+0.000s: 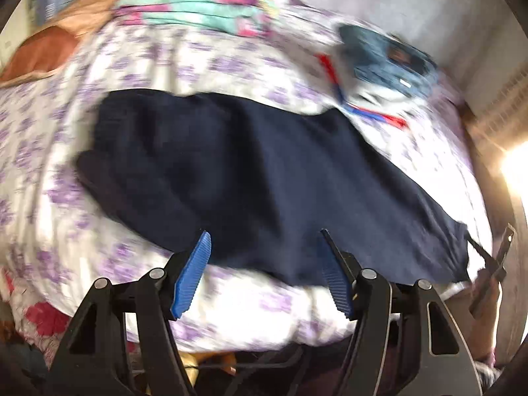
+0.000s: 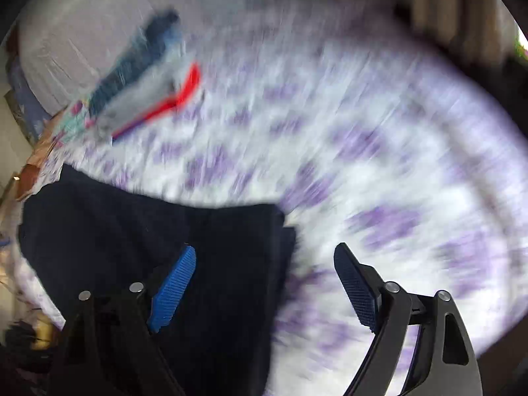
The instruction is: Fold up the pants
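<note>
Pants (image 1: pixel 250 178) — dark navy, spread across flowered bedsheet (image 1: pixel 204 66). Left gripper (image 1: pixel 264 241) — fingers wide apart, empty, over near edge. Right gripper (image 2: pixel 264 257) — fingers apart, empty, at pants' end. Jeans (image 1: pixel 386 56) beyond.

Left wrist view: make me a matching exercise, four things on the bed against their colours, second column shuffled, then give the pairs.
Things:
1. pants
2. bedsheet
3. folded blanket
4. pillow

Colours:
A. mint green with pink flowers
B. orange-brown
C. dark navy
D. white with purple flowers

Pairs: 1-C, 2-D, 3-A, 4-B
</note>
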